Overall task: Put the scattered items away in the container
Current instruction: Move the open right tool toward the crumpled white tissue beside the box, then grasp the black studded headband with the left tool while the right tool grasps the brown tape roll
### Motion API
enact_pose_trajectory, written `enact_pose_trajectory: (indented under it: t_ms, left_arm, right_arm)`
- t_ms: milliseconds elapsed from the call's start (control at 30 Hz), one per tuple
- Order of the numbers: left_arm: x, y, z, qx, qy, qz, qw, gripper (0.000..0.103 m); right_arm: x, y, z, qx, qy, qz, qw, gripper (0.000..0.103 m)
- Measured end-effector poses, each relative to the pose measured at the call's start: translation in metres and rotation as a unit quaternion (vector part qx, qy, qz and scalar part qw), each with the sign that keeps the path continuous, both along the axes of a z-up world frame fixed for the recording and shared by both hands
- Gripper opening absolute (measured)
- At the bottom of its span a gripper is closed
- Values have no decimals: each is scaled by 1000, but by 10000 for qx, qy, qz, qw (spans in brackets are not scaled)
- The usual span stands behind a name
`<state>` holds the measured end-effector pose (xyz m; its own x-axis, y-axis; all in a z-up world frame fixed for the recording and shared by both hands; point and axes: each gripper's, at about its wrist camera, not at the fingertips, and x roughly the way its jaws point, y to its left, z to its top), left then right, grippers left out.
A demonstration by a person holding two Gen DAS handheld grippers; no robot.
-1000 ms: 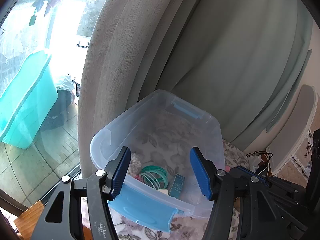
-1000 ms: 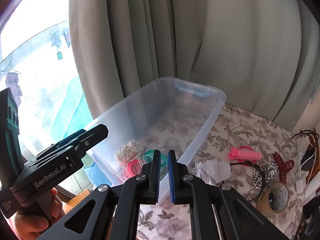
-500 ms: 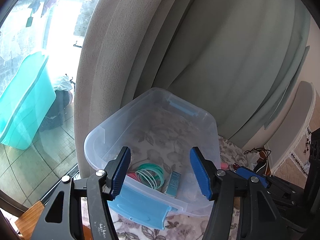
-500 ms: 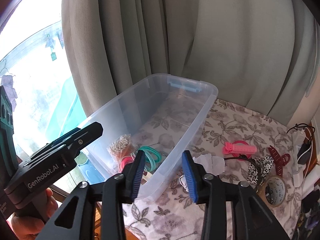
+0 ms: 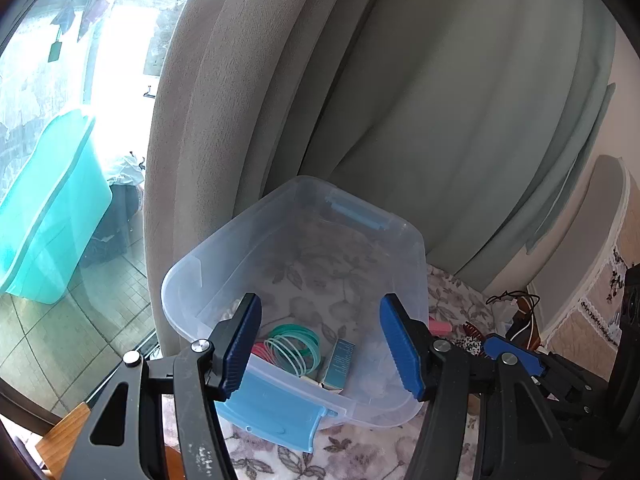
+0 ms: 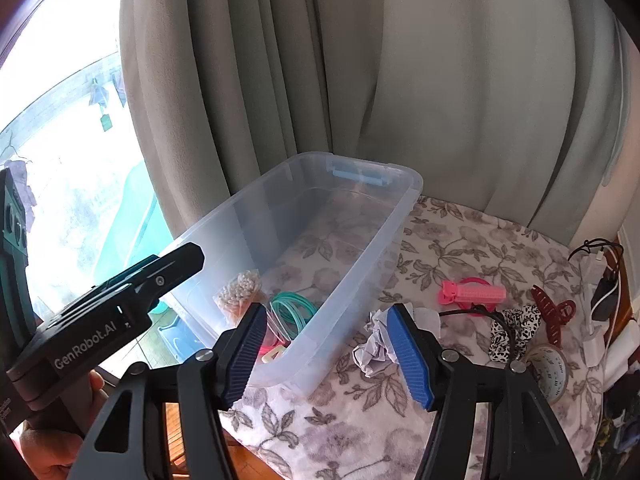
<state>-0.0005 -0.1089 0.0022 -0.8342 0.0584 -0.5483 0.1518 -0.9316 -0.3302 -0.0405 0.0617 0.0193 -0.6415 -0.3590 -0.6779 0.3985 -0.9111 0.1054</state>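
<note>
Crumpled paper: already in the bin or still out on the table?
Out. The crumpled paper lies on the floral cloth just outside the clear bin, beside its long wall.

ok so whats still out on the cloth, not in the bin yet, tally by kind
crumpled paper: 1
pink hair clip: 1
dark red claw clip: 1
leopard-print scrunchie: 1
black headband: 1
roll of tape: 1
total: 6
</note>
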Motion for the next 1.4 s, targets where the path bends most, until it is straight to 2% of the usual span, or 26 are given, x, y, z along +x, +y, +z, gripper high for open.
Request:
enact_pose_trajectory:
  t_ms: [100,267,400,500,667,833,1133,1233,1333,1400]
  left_arm:
    - [2,5,4,-53,-8,-39,10000,63]
    - [2,17,9,-137,-75,-86,9998,63]
    - [1,33,12,-376,-170,-178,9990,63]
    - [-1,50,14,-531,-229,-314,9978,63]
    - [2,82,22,-651,-193,-661,9955,72]
    - [-2,125,23,-908,-229,-994,9906,76]
    - [-18,190,7,-1306,-482,-1187,9831,76]
    - [-23,205,-2,-1335,-559,-1272,9813,76]
    - [-30,216,-15,-1201,-790,-1463,9787,76]
    - [-30,224,-20,-1277,-740,-1521,9773,76]
  right_arm:
    - [1,10,2,-155,-39,-96,9998,76]
    - [1,34,0,-536,-291,-342,9976,76]
    - [5,56,1,-734,-340,-570,9951,77]
    - [8,77,-1,-928,-359,-754,9922,86]
    - [20,119,1,-1328,-193,-1030,9856,99]
    - [33,161,-2,-1514,-56,-1294,9800,103]
    - [48,231,-21,-1503,23,-1983,9686,103]
    - [48,249,-30,-1448,-2,-2204,9646,103]
    - [48,266,-39,-1530,-5,-2327,9604,103]
    - [49,274,-44,-1608,52,-2379,9579,103]
